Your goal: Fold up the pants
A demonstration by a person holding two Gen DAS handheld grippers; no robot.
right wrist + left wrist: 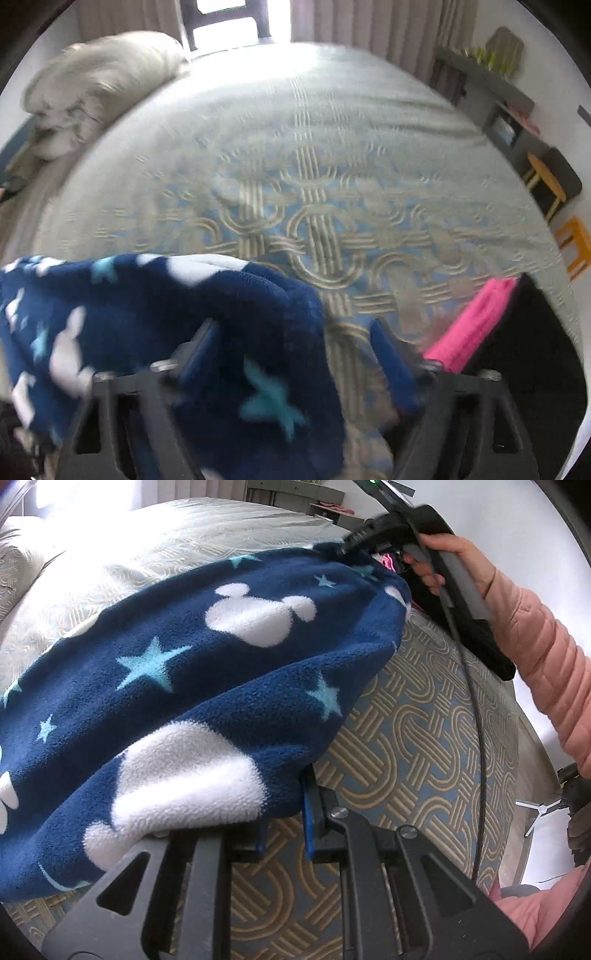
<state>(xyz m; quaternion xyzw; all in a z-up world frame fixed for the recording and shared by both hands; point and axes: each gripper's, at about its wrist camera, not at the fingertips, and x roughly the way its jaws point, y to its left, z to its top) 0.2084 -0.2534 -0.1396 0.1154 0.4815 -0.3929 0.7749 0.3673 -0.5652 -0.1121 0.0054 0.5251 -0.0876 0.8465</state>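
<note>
Pants (192,686) — navy fleece with white heads and teal stars — draped over the left gripper (284,812), fabric hiding 1 blue finger, so cannot tell whether clamped or merely underneath. Bunched between the spread blue fingers (388,354) of the right gripper (291,350), not pinched; likely lifted at 2 points to hang clear of the patterned bedspread (314,166). Pink and black clothes (509,332) just beside.
</note>
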